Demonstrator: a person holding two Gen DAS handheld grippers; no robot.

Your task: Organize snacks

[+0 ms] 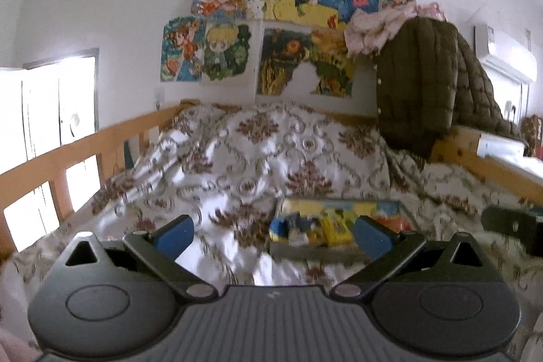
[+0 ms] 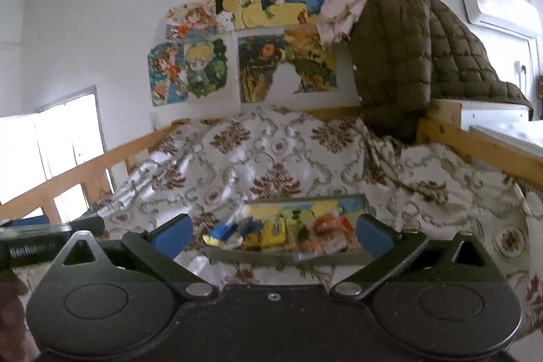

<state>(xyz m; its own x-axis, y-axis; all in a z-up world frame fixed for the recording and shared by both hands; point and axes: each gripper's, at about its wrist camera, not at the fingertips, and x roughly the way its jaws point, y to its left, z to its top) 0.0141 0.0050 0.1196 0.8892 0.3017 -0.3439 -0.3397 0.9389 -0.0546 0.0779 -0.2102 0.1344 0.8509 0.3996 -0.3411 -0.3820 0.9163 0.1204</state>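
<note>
Both the left claw (image 1: pixel 273 234) and right claw (image 2: pixel 271 234) gape empty. Snack packets (image 2: pixel 271 234) lie in a shallow tray (image 2: pixel 288 255) on the bed (image 2: pixel 271 155), lower centre. They look light, crinkly and slippery; best pinched by an edge seam.

A bed (image 2: pixel 451 192) with a wooden rail (image 1: pixel 85 141) carries a white quilt (image 1: pixel 258 151) patterned with brown flowers. On the far wall hang colourful cartoon posters (image 2: pixel 244 33). A dark olive quilted jacket (image 2: pixel 407 56) is draped over the right headboard corner, pink floral cloth (image 1: pixel 376 26) beside it. An air conditioner (image 2: pixel 499 5) sits far right; a bright window (image 1: pixel 44 111) left.
</note>
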